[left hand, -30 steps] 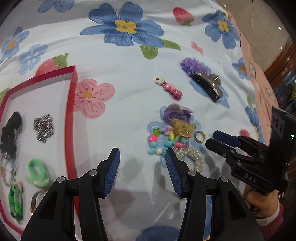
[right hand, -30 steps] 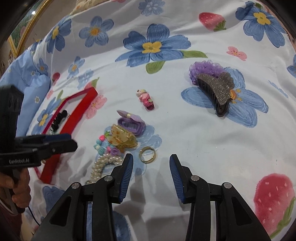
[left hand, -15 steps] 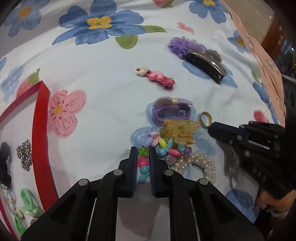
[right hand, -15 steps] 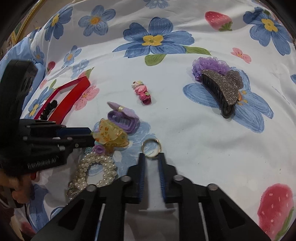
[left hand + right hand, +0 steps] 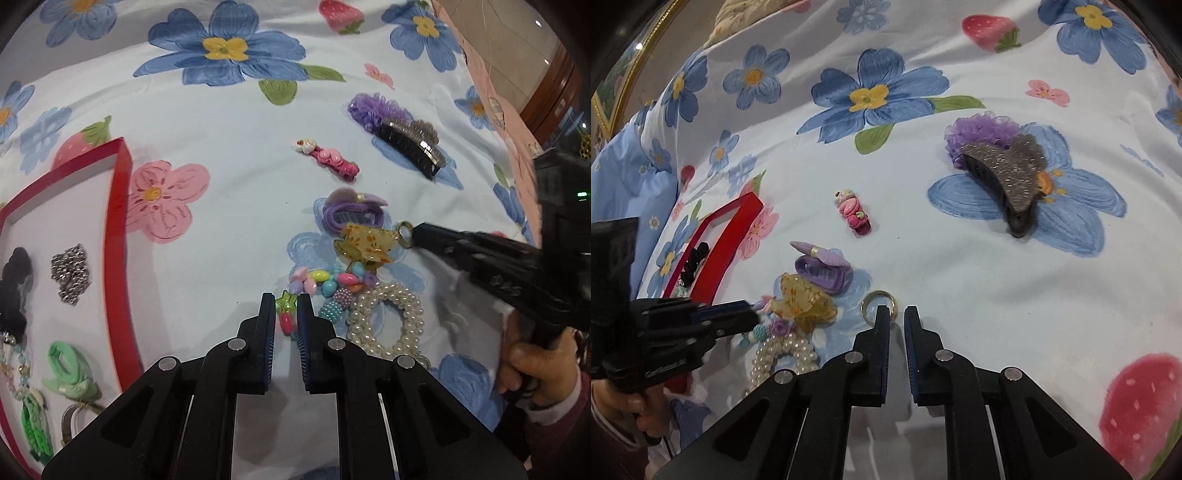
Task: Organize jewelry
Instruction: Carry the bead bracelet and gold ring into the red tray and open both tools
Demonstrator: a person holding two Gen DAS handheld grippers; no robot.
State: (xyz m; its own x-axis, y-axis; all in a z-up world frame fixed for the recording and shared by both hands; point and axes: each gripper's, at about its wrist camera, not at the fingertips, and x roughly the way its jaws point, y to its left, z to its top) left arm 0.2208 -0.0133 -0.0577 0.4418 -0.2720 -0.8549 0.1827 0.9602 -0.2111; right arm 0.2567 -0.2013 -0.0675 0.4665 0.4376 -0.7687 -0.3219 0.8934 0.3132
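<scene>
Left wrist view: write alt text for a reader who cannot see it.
The left gripper is shut on a colourful bead bracelet lying on a floral cloth. The right gripper pinches a gold ring; a red tray sits left.

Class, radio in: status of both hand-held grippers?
Left hand-held gripper shut on bead bracelet. Right hand-held gripper shut on gold ring. Nothing blocking red tray.

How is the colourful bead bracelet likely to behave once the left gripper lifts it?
Probably floppy: the colourful bead bracelet lies in a loose, kinked line on the bedsheet, so it should dangle. The left gripper pinches only one end, at a smooth glossy bead, so it may slip. It touches the pearl bracelet and might drag it.
</scene>
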